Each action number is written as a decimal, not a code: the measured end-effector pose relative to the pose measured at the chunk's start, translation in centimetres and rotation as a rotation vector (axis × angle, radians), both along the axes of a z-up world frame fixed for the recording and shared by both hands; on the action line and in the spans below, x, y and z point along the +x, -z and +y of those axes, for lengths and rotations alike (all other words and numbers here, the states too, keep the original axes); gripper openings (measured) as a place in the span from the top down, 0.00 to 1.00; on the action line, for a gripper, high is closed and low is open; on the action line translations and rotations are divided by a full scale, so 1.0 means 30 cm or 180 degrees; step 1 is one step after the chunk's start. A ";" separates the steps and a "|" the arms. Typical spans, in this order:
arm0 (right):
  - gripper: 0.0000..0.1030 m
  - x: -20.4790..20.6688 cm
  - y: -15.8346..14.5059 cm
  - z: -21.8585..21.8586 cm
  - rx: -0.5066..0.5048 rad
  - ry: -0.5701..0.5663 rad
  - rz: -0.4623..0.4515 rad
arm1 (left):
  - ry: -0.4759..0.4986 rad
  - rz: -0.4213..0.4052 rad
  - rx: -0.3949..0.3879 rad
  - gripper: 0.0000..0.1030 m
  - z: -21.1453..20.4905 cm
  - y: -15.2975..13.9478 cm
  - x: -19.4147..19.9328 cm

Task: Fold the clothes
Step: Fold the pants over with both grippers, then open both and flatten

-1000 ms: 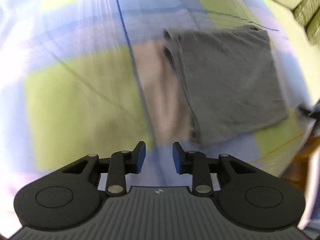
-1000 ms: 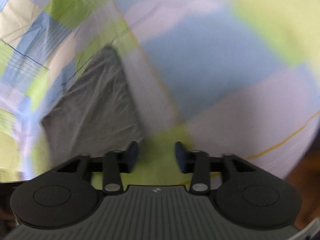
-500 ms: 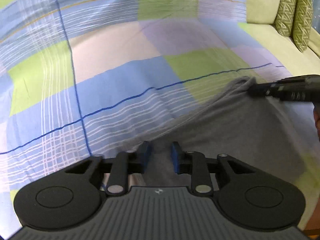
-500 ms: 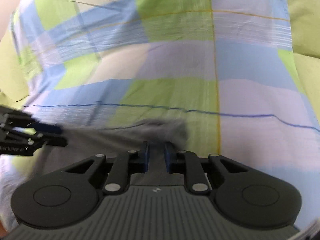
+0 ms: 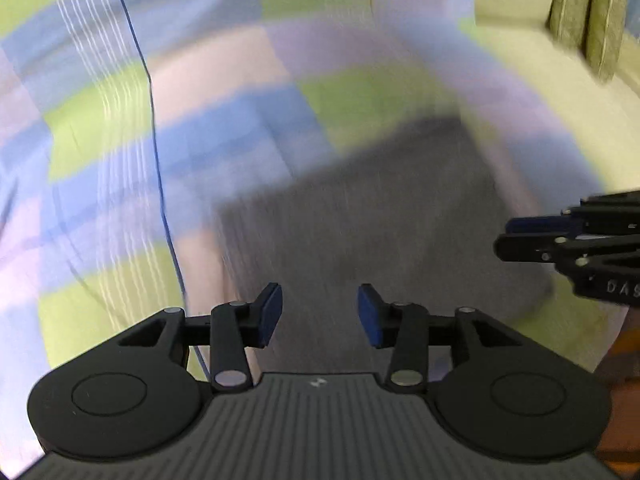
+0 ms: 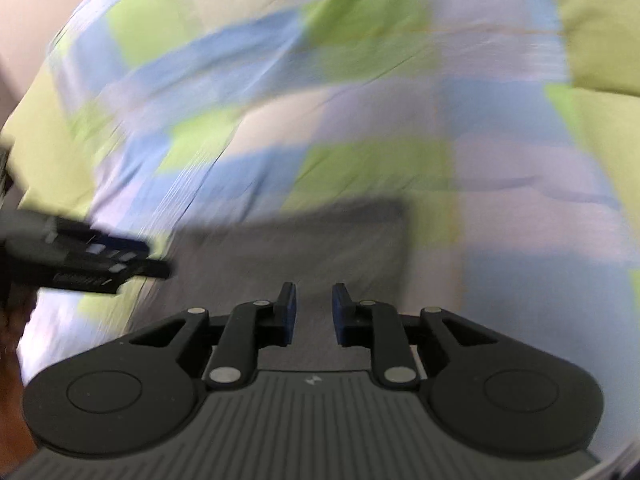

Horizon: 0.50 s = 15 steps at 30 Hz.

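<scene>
Two grippers hovered over the folded grey cotton garment (image 5: 384, 220) on the checked bedsheet (image 5: 100, 160): left gripper (image 5: 320, 314) opening, right gripper (image 6: 314, 314) narrow, opening, both empty. Soft, limp cloth; likely best pinched at corners.

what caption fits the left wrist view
Left gripper, jaws opening and empty, above folded grey cloth on checked bedsheet.

Looks like a home, most likely a bedroom or living room. A soft surface is covered by a checked cotton sheet in lime green, pale blue, lilac and cream squares (image 5: 208, 128), something seen on a bed. Off to the side, a pale green upholstered sofa (image 5: 516, 4) is seen with two olive patterned cushions (image 5: 588, 16) propped upright against its back.
</scene>
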State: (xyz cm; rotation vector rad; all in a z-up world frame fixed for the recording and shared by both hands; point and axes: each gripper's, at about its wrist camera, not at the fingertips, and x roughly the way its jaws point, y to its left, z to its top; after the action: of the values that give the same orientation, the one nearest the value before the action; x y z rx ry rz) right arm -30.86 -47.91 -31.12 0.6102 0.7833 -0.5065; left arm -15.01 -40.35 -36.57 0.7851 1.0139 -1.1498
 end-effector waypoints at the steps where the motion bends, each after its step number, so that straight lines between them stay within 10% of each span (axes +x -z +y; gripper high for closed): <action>1: 0.83 0.006 0.024 0.021 -0.0001 -0.0054 0.0084 | -0.0085 -0.0045 0.0108 0.52 0.001 0.031 -0.004; 5: 0.85 -0.010 0.104 0.060 -0.0086 -0.0089 0.0339 | -0.0303 -0.0143 0.0181 0.47 -0.020 0.031 0.011; 9: 0.55 -0.045 0.043 0.089 -0.0156 0.0077 0.0220 | -0.0377 -0.0202 0.0152 0.46 -0.039 -0.013 0.015; 15: 0.52 -0.086 -0.042 0.141 -0.0181 0.0406 0.0161 | -0.0471 -0.0138 0.0107 0.42 -0.016 -0.080 0.021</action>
State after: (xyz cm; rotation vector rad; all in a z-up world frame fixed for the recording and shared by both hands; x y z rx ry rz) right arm -33.44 -43.68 -29.85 0.5988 0.7785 -0.6612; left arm -14.39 -40.83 -34.19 0.7459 1.0397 -0.9874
